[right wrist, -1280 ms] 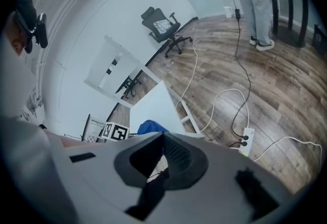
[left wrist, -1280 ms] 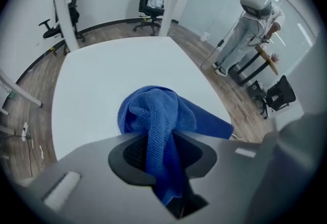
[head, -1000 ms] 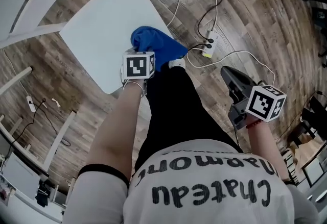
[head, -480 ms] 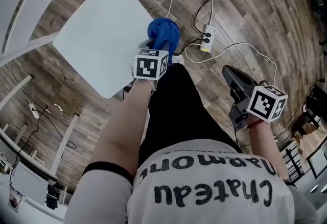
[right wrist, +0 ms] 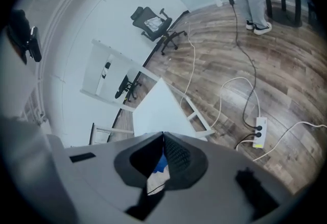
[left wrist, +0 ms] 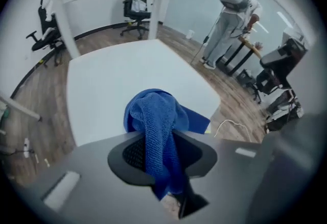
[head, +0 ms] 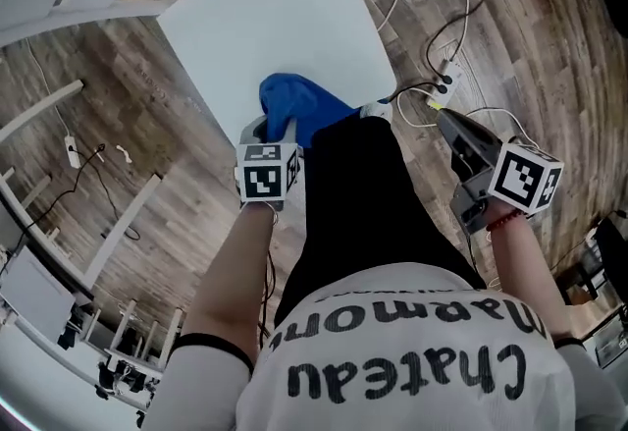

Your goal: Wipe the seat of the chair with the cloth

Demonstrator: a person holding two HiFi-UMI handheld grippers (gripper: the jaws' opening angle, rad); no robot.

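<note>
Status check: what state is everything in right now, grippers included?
Left gripper: shut on the cloth.
Right gripper: shut, empty, held off over the floor.
Cloth: bunched, over the seat's near edge.
Chair seat: bare apart from the cloth.
Power strip: on the floor, plugs in.

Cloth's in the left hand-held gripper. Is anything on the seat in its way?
Nothing visible. The cloth, clamped in the left hand-held gripper, is at the seat's near edge, and the rest of the seat is bare. The right hand-held gripper is off to the side, over the floor.
</note>
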